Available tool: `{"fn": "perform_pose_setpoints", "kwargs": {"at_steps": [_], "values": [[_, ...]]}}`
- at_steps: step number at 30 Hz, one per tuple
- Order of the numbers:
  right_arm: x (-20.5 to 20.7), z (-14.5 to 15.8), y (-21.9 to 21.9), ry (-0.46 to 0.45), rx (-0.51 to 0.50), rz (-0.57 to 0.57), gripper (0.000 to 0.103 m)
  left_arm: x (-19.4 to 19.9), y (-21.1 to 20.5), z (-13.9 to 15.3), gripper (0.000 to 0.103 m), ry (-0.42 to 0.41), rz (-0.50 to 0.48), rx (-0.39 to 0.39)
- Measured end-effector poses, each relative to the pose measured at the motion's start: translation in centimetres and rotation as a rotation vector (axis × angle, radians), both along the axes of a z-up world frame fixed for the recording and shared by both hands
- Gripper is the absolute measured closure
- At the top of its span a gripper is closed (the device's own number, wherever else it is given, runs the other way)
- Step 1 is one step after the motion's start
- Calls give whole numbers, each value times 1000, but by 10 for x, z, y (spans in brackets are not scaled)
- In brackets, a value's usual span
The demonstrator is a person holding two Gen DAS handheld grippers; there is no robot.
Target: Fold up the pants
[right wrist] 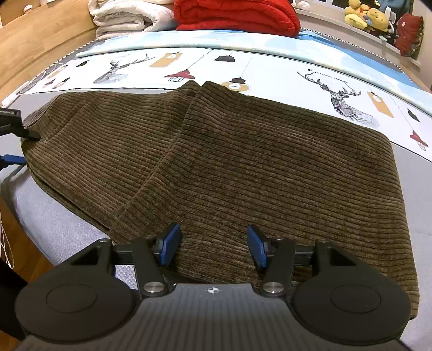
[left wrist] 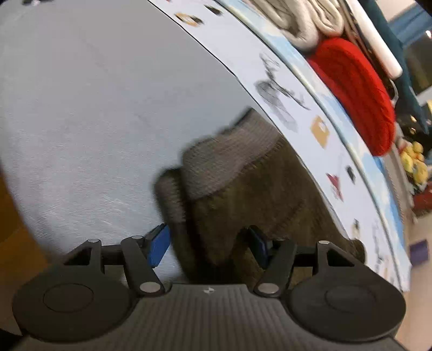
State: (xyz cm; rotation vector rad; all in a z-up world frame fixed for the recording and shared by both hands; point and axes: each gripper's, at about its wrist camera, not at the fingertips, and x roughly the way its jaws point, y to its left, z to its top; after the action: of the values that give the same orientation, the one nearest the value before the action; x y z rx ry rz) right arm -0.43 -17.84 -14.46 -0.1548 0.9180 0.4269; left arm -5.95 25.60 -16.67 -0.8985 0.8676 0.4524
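Item 1, pants (right wrist: 243, 162): brown wide-wale corduroy, lying on my bed's grey sheet (right wrist: 54, 216), folded over so that one layer overlaps the other along a slanting edge running from the far middle toward my right tongs. The ribbed waistband (left wrist: 224, 159) shows in the left wrist view, bunched and standing up from the sheet.

Item 2, my left tongs (left wrist: 208, 245): blue pads apart, with the waistband end of the pants sitting in the gap between them. I cannot tell whether either pad touches the cloth. The view is tilted and somewhat blurred. In the right wrist view these tongs appear at the far left edge, at the corner of the pants.

Item 3, my right tongs (right wrist: 214, 248): blue pads apart, low over the near edge of the pants, corduroy between them. The pads are not pressed onto the fabric.

Item 4, printed quilt (right wrist: 270, 70): white with stag heads, lanterns and tags, a pale blue band behind it, lying across the bed beyond the pants; the far edge of the pants overlaps it.

Item 5, red quilted blanket (right wrist: 237, 13) and cream folded blanket (right wrist: 129, 16): side by side at the far side of the bed.

Item 6, yellow plush toys (right wrist: 367, 16): on the ledge behind, far right.
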Motion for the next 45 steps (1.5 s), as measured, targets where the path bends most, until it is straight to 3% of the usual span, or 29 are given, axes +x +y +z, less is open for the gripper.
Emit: {"fn": "perform_pose_setpoints", "kwargs": {"at_steps": [3, 5, 6, 8, 12, 14, 15, 18, 19, 22, 26, 30, 32, 34, 36, 38, 40, 43, 45], "values": [[1, 0, -1, 1, 4, 0, 45, 8, -7, -2, 38, 0, -40, 34], [0, -1, -1, 1, 4, 1, 45, 10, -11, -2, 49, 11, -27, 59], [0, -1, -1, 1, 4, 2, 45, 10, -12, 0, 61, 20, -18, 72], [1, 0, 0, 1, 5, 3, 45, 14, -15, 4, 70, 24, -20, 92], [4, 4, -1, -15, 13, -19, 46, 22, -36, 30, 83, 16, -88, 238], [8, 11, -6, -56, 22, -67, 47, 27, -51, 48, 85, -17, -127, 322], [11, 15, -10, -75, 39, -97, 53, 29, -62, 60, 86, -47, -152, 367], [20, 28, -34, -115, 130, -207, 87, 38, -95, 87, 87, -148, -227, 440], [22, 30, -43, -121, 158, -244, 91, 42, -110, 96, 88, -188, -262, 449], [25, 31, -75, -116, 221, -363, 91, 53, -163, 116, 89, -283, -389, 463], [23, 20, -123, -48, 359, -500, 89, 63, -248, 139, 90, -421, -579, 440], [12, 12, -168, -51, 463, -602, 66, 65, -342, 145, 88, -532, -842, 396], [4, 10, -190, -63, 525, -651, 60, 66, -389, 136, 83, -524, -1013, 355], [-3, 5, -211, -64, 617, -698, 49, 69, -422, 122, 54, -471, -1149, 287], [-9, -3, -230, -34, 689, -751, 45, 70, -431, 116, 33, -464, -1177, 226], [-12, -14, -244, 7, 737, -786, 38, 76, -423, 114, 33, -464, -1163, 208], [-12, -23, -252, 50, 799, -795, 37, 85, -405, 111, 33, -436, -1084, 235], [-5, -26, -245, 72, 774, -745, 35, 104, -368, 101, 36, -346, -937, 274], [-1, -24, -235, 73, 748, -714, 28, 113, -347, 91, 39, -263, -856, 320]]}}
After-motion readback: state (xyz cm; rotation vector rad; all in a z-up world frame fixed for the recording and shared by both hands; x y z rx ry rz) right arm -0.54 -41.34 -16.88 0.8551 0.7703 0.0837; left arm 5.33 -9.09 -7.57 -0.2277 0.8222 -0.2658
